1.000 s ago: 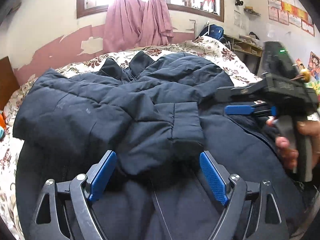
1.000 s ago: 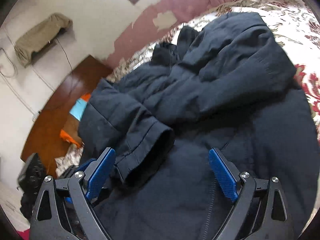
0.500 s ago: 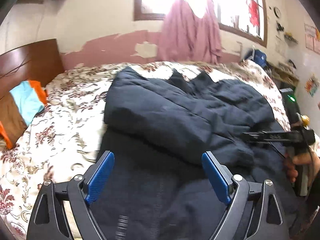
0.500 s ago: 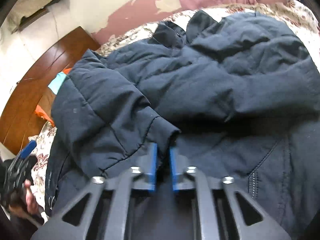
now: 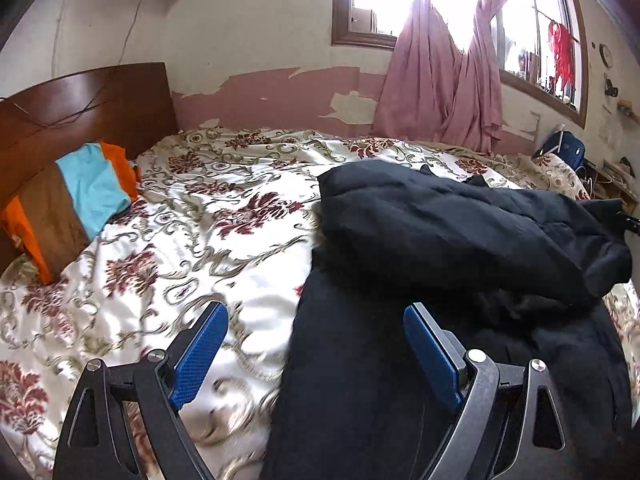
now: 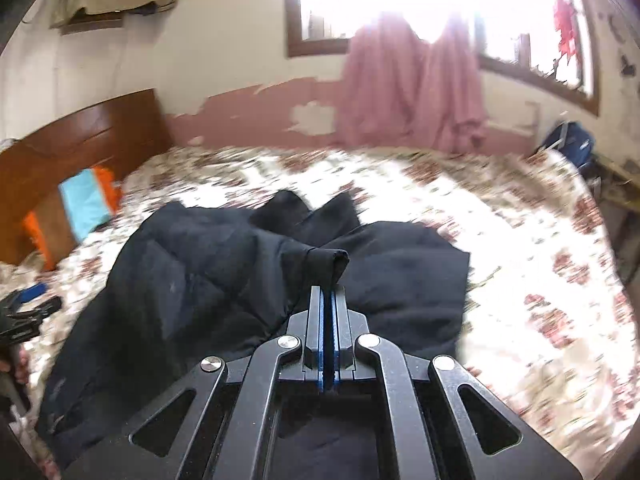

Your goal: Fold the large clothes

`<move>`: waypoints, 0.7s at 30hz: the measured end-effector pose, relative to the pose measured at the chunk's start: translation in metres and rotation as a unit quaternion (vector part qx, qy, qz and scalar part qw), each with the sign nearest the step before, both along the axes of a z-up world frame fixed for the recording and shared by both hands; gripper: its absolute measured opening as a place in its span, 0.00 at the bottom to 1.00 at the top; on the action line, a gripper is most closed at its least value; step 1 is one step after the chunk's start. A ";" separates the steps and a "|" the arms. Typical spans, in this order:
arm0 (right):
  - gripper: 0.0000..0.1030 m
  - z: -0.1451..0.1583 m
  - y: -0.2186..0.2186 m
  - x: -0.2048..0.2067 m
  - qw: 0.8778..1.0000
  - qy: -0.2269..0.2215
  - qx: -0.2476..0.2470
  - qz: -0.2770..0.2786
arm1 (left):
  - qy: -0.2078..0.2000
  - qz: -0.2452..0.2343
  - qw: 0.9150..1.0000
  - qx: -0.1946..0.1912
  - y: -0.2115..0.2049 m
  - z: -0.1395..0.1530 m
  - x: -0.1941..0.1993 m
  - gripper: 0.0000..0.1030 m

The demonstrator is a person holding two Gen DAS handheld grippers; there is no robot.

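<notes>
A large dark navy padded jacket [image 5: 460,240] lies on the floral bedspread [image 5: 200,240], its sleeves folded over the body. My left gripper [image 5: 316,348] is open and empty, low over the jacket's left edge where it meets the bedspread. My right gripper [image 6: 328,300] is shut on the cuff of a jacket sleeve [image 6: 330,262] and holds it lifted above the jacket body [image 6: 192,280]. The left gripper also shows at the left edge of the right wrist view [image 6: 28,304].
A wooden headboard [image 5: 80,108] stands at the left with an orange, brown and turquoise pillow [image 5: 72,208] against it. Pink curtains [image 5: 440,80] hang at the window behind. A blue backpack [image 6: 568,144] and a shelf stand at the far right.
My right gripper closed on the sleeve cuff and lifted it up over the jacket. My left gripper, still open, swung left to the jacket's left edge.
</notes>
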State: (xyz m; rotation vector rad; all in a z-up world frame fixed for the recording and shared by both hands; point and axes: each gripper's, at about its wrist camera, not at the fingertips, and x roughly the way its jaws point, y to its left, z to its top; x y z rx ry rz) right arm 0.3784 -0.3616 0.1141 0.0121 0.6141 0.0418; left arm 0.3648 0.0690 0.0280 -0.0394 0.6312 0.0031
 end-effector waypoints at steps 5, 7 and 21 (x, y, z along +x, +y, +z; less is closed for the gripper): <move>0.03 -0.010 -0.034 0.028 0.998 0.014 -0.039 -0.054 | 0.013 -0.007 1.000 -0.006 -0.017 -0.002 0.042 0.86; 0.04 -0.028 -0.038 0.045 0.996 0.026 -0.055 -0.065 | 0.015 -0.010 1.000 -0.002 -0.027 -0.002 0.062 0.86; 0.59 -0.093 0.012 0.068 0.997 0.049 -0.052 0.007 | 0.067 -0.035 0.996 0.048 -0.103 -0.062 0.144 0.90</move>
